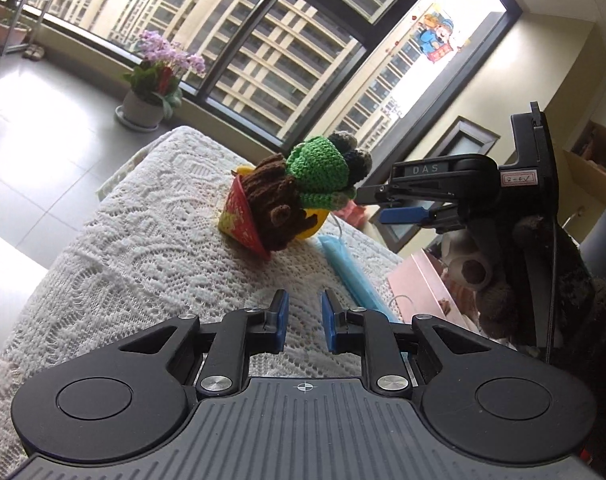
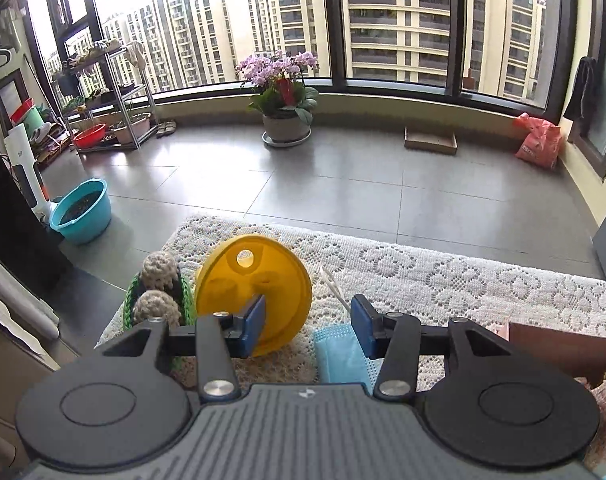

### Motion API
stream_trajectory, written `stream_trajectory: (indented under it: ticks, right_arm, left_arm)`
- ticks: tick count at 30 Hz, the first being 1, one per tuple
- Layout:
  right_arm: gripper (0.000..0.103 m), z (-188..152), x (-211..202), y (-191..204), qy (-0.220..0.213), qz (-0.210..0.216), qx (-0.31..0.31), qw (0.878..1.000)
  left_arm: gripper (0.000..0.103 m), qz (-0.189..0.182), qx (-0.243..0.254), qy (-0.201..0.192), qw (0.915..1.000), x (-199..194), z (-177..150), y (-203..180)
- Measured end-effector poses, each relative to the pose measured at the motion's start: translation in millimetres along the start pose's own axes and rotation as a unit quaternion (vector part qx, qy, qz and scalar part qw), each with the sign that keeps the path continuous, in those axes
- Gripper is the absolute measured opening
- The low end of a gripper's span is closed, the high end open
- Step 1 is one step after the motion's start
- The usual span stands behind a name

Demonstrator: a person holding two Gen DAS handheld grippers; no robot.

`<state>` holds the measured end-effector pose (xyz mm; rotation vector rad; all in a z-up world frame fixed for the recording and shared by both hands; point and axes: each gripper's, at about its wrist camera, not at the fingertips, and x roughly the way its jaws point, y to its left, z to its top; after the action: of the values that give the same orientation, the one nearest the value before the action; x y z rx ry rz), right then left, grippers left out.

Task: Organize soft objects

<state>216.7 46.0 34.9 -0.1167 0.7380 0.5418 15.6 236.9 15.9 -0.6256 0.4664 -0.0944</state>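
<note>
Honestly, the crocheted plant (image 1: 319, 168) strikes me as a light, squashy thing: yarn leaves, a brown knitted body, grey woolly balls at the top, all seated in a stiff yellow pot (image 2: 255, 292) with a red paper wrap round it. It lies tipped on its side on the white lace cloth (image 1: 143, 248), so I judge the yarn will give under my pads and may pull loose, while the pot's smooth plastic could slip; the firm rim or the knitted body close to the pot looks the safest place to pinch. My right gripper (image 2: 307, 322) has its jaws parted and nothing pressed between them; seen from my left hand, its tips hover just right of the green leaves, near but apart. From its own camera the pot's round base sits behind the left pad, and a blue face mask (image 2: 339, 356) lies flat on the cloth beneath the right pad. My left gripper (image 1: 305, 320) is pinched nearly shut on nothing, low over the near cloth, well short of the plant, which lies farther off and slightly left.
</note>
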Motion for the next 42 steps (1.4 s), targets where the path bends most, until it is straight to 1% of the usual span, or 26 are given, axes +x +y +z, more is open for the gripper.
stream_trajectory:
  ticks: [2,4,6,8,9,11,12,13,16,17,19,20,22,24,27,28,29,30,32,34,36,37,38,40,42]
  right_arm:
    - [0.047,11.4,6.9,1.2,-0.011,-0.015,-0.018,1.000]
    - [0.047,20.7,14.5,-2.9,-0.010,0.003,-0.010,1.000]
    - [0.047,31.6,22.7,-13.8,-0.010,0.039,0.031,0.999]
    - [0.047,39.3,29.5,-22.5,-0.008,0.088,0.078,0.993]
    - [0.050,42.3,32.0,-23.6,-0.010,0.105,0.092,0.990]
    - [0.074,50.2,41.7,-18.8,-0.012,0.119,0.099,0.988]
    - [0.077,54.1,49.0,-13.4,-0.005,0.113,0.093,0.989]
    - [0.078,57.0,56.1,-9.0,0.006,0.110,0.086,0.990]
    - [0.078,60.3,93.8,0.9,0.076,0.103,0.071,0.989]
    - [0.077,58.8,106.1,1.9,0.105,0.106,0.067,0.987]
    - [0.074,48.7,108.1,1.2,0.122,0.103,0.061,0.985]
    - [0.069,40.9,101.9,1.3,0.122,0.104,0.053,0.986]
    - [0.067,27.4,82.6,-2.3,0.111,0.108,0.037,0.987]
    - [0.064,15.3,58.7,-9.3,0.106,0.124,0.027,0.986]
    - [0.057,-12.6,20.0,-15.4,0.116,0.141,0.012,0.983]
    - [0.048,-24.8,10.4,-16.3,0.126,0.146,0.008,0.981]
    - [0.035,-41.4,-0.5,-17.3,0.141,0.151,0.000,0.978]
    - [0.034,-52.6,-7.5,-17.4,0.146,0.152,-0.005,0.978]
    - [0.034,-66.9,-29.2,-18.6,0.123,0.158,-0.014,0.980]
    - [0.035,-73.3,-46.4,-14.5,0.094,0.143,-0.042,0.984]
    - [0.047,-78.3,-64.0,-5.5,0.047,0.123,-0.092,0.987]
    - [0.065,-80.0,-70.8,-0.5,0.026,0.115,-0.115,0.986]
    - [0.078,-81.4,-76.8,5.5,0.006,0.110,-0.136,0.985]
    - [0.080,-82.4,-80.2,14.1,-0.016,0.110,-0.155,0.982]
    - [0.080,-75.9,-76.8,21.5,-0.028,0.123,-0.141,0.982]
  left_arm:
    - [0.020,-0.004,-0.003,0.004,1.0000,0.4,-0.6,-0.1]
    - [0.020,-0.007,-0.004,0.010,0.9999,0.8,-1.7,-0.5]
    - [0.020,-0.010,-0.003,0.012,0.9999,1.9,-2.3,-1.5]
    - [0.020,-0.012,-0.005,0.014,0.9998,2.5,-2.2,-0.7]
    - [0.020,-0.012,-0.007,0.014,0.9998,1.9,-2.3,-1.0]
    - [0.020,-0.010,-0.011,0.013,0.9998,2.2,-2.0,0.3]
    - [0.020,-0.009,-0.015,0.013,0.9998,3.2,-1.8,2.5]
    - [0.020,-0.008,-0.017,0.013,0.9997,3.2,-1.9,3.3]
    - [0.020,-0.003,-0.023,0.013,0.9996,2.5,-2.4,5.6]
    - [0.020,0.001,-0.025,0.012,0.9996,1.6,-2.0,6.9]
    - [0.020,0.008,-0.030,0.003,0.9995,-1.6,-1.3,9.8]
    - [0.020,0.013,-0.034,-0.004,0.9993,-4.0,-0.7,11.8]
    - [0.020,0.024,-0.048,-0.022,0.9983,-9.7,1.7,17.5]
    - [0.020,0.033,-0.065,-0.038,0.9966,-16.2,3.9,23.9]
    - [0.020,0.037,-0.086,-0.061,0.9937,-26.3,6.3,30.7]
    - [0.020,0.036,-0.090,-0.068,0.9930,-29.1,6.8,31.9]
    - [0.020,0.036,-0.092,-0.072,0.9925,-31.2,7.0,32.6]
    - [0.018,0.035,-0.093,-0.075,0.9923,-32.6,7.4,32.7]
    - [0.018,0.039,-0.089,-0.072,0.9927,-31.6,8.1,30.9]
    - [0.018,0.044,-0.081,-0.069,0.9933,-29.9,7.9,29.0]
    - [0.018,0.045,-0.075,-0.067,0.9939,-28.3,7.4,26.5]
    - [0.018,0.048,-0.071,-0.067,0.9941,-28.0,7.0,25.2]
    - [0.018,0.050,-0.066,-0.065,0.9944,-25.0,8.5,23.4]
    - [0.018,0.054,-0.060,-0.061,0.9949,-22.5,8.9,21.8]
    - [0.018,0.056,-0.062,-0.064,0.9944,-25.7,9.3,21.6]
